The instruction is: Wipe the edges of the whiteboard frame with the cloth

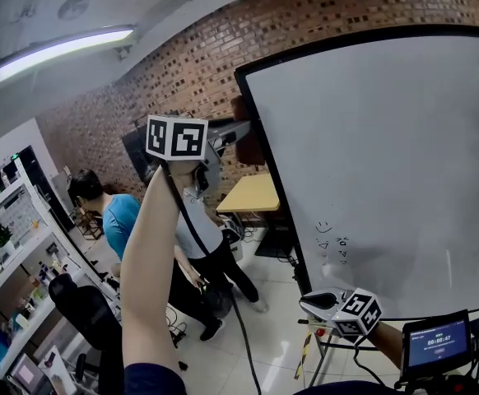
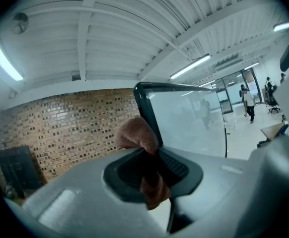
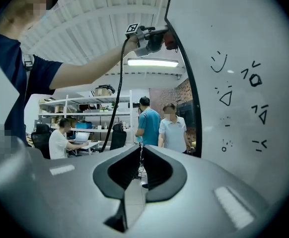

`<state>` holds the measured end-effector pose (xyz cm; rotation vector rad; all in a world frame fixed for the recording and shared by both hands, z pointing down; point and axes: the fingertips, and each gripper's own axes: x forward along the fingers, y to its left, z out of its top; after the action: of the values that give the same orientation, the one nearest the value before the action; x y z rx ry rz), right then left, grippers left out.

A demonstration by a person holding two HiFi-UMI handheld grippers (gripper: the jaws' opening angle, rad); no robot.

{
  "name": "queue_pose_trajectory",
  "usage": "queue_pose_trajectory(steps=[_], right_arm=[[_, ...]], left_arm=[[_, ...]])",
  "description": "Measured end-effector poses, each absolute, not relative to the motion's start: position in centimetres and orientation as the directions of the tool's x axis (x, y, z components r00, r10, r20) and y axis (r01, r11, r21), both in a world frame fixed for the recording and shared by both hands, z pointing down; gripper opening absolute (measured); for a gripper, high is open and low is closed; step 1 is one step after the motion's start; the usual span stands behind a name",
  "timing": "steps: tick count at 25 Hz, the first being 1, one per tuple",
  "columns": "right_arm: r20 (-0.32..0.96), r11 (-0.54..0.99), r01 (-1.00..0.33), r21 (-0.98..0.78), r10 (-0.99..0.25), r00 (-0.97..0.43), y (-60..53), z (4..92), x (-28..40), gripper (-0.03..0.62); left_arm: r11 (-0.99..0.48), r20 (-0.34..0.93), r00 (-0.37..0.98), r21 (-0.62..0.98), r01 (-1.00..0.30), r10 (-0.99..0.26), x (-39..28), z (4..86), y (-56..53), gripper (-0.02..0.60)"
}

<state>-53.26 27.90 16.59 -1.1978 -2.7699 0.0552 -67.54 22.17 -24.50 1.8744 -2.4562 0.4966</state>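
Note:
The whiteboard [image 1: 388, 163] with its black frame [image 1: 264, 163] fills the right of the head view. My left gripper [image 1: 235, 132] is raised near the upper left edge of the frame, shut on a brown cloth [image 2: 137, 133] that bulges out above the jaws. The frame's top left corner [image 2: 147, 113] lies just beyond the cloth. In the right gripper view the left gripper [image 3: 159, 33] holds the cloth [image 3: 170, 39] against the frame edge [image 3: 186, 78]. My right gripper [image 1: 326, 303] hangs low by the board's bottom corner; its jaws [image 3: 140, 155] are shut with nothing between them.
Two people [image 3: 159, 123] stand behind the board's left side, and another sits at a desk [image 3: 60, 140] by shelves. A yellow table [image 1: 252, 194] and a brick wall [image 1: 182, 64] lie beyond. A small screen [image 1: 437, 342] sits at bottom right. A cable [image 1: 198, 245] hangs from the left gripper.

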Motion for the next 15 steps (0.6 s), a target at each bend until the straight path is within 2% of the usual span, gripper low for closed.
queue_pose_trajectory(steps=[6,9,12,15], right_arm=[[0.085,0.703,0.706,-0.092,0.711,-0.698,27.6,16.6,-54.0,0.028],[0.085,0.709,0.698,-0.096,0.705,-0.704,26.8,16.2,-53.2,0.028],[0.092,0.717,0.690,-0.104,0.697,-0.711,24.6,16.7,-50.5,0.028],[0.106,0.725,0.679,-0.111,0.688,-0.718,22.8,15.8,-47.4,0.028]], left_arm=[[0.280,0.118,-0.315,-0.242,-0.929,-0.942,-69.1,-29.3,23.6,0.063],[0.311,0.129,-0.364,-0.310,-0.898,-0.923,-69.1,-31.7,23.4,0.063],[0.326,0.163,-0.460,-0.508,-0.797,-0.873,-67.1,-33.6,21.9,0.063],[0.242,0.196,-0.580,-0.770,-0.590,-0.791,-64.8,-35.7,20.4,0.063]])
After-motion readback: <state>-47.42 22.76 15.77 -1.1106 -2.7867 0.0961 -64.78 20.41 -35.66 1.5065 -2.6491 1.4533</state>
